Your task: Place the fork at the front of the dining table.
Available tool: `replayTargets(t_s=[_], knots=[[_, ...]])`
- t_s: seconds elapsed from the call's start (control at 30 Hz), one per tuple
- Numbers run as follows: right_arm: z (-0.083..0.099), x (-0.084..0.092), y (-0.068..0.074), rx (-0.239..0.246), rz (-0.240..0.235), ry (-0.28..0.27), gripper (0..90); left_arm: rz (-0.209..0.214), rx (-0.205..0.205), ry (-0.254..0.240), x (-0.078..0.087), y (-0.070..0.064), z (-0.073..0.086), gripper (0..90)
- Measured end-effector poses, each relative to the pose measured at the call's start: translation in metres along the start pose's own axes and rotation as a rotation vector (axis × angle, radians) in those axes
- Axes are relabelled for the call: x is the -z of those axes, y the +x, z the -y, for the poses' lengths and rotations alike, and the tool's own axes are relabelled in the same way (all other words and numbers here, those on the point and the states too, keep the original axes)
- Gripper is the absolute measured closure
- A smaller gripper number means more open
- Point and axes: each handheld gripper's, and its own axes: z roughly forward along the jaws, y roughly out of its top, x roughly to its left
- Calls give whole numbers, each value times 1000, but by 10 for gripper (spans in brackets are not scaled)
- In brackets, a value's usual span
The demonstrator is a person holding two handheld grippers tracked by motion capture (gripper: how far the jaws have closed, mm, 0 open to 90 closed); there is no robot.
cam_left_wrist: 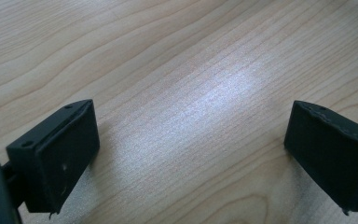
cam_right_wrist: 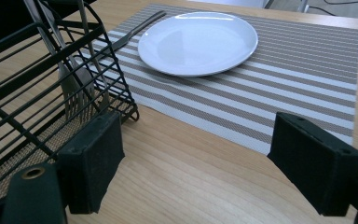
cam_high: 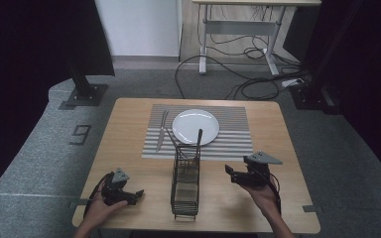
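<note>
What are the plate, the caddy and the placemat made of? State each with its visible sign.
Plate: probably glazed ceramic, white with glossy highlights along its rim.
Caddy: thin black wire, likely coated metal, with an open grid and a mesh floor.
Placemat: seemingly woven vinyl or fabric, matte, with a fine weave in its grey and white stripes.

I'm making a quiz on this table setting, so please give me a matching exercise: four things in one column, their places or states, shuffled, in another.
Things:
1. plate
2. wire caddy
3. fork
4. left tongs

Places or states:
A. open, over bare wood
B. lying on the placemat, left of the plate
C. centred on the striped placemat
D. standing between the two hands, utensils upright inside

Pairs: 1-C, 2-D, 3-B, 4-A
</note>
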Motion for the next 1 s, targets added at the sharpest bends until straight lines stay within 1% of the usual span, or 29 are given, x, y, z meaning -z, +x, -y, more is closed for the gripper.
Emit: replayTargets(t_s=[0.13,0.33,0.37,0.43,0.57,0.63,0.7,0.77,0.8,0.9,1.0], knots=[[-4,-8,4,3,11,3,190,0,0,0,0,0,0,28],[-13,-17,12,6,-16,-11,223,0,0,0,0,0,0,28],[-17,-20,16,12,-26,-17,240,0,0,0,0,0,0,28],[-20,-22,20,21,-25,-18,252,0,0,0,0,0,0,28],[-25,-24,23,29,-23,-30,274,0,-1,0,0,0,0,28],[-32,-24,24,21,-28,-46,296,0,1,-1,0,0,0,28],[-34,-24,24,21,-31,-49,301,0,0,-1,0,0,0,28],[-43,-23,25,15,-44,-77,334,0,0,-1,0,0,0,28],[-43,-23,25,15,-44,-77,334,0,0,-1,0,0,0,28],[-50,-25,27,23,-48,-88,344,-1,0,-1,0,0,0,29],[-57,-29,30,23,-68,-84,357,-1,0,-1,0,0,0,28]])
